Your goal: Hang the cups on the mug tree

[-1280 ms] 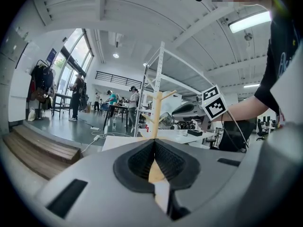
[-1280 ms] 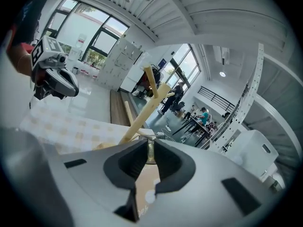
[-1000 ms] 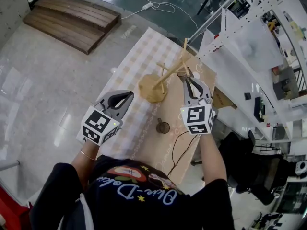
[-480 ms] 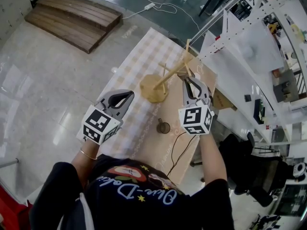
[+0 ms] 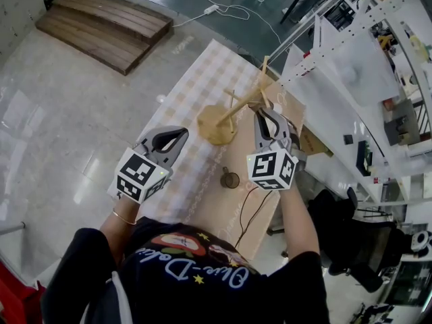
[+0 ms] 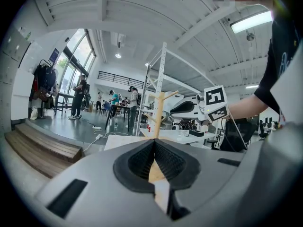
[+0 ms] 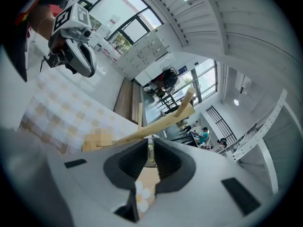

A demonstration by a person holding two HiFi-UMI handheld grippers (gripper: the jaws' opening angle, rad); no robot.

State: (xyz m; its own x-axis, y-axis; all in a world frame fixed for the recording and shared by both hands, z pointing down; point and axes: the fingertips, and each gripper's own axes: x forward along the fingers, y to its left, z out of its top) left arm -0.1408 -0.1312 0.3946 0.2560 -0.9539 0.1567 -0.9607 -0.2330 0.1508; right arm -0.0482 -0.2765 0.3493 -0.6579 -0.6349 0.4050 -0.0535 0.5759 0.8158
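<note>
The wooden mug tree (image 5: 223, 117) stands on the table, its trunk leaning away toward the far right in the head view. My right gripper (image 5: 263, 110) sits right beside one of its pegs. In the right gripper view the right gripper (image 7: 150, 148) is shut on a thin clear cup wall (image 7: 150, 156), with the mug tree (image 7: 161, 124) just beyond the tips. A small dark cup (image 5: 229, 178) stands on the table nearer to me. My left gripper (image 5: 177, 135) hovers left of the tree, shut and holding nothing; the left gripper (image 6: 155, 145) faces the mug tree (image 6: 158, 115).
A checked cloth (image 5: 196, 86) covers the table's left half; the right half is bare brown board (image 5: 260, 174) with a black cable (image 5: 253, 201) across it. A white rack (image 5: 337, 59) stands close on the right. Wooden steps (image 5: 101, 29) lie on the floor at far left.
My right gripper has shifted slightly left and toward me beside the tree's peg, still holding the cup. The left gripper has stayed in place.
</note>
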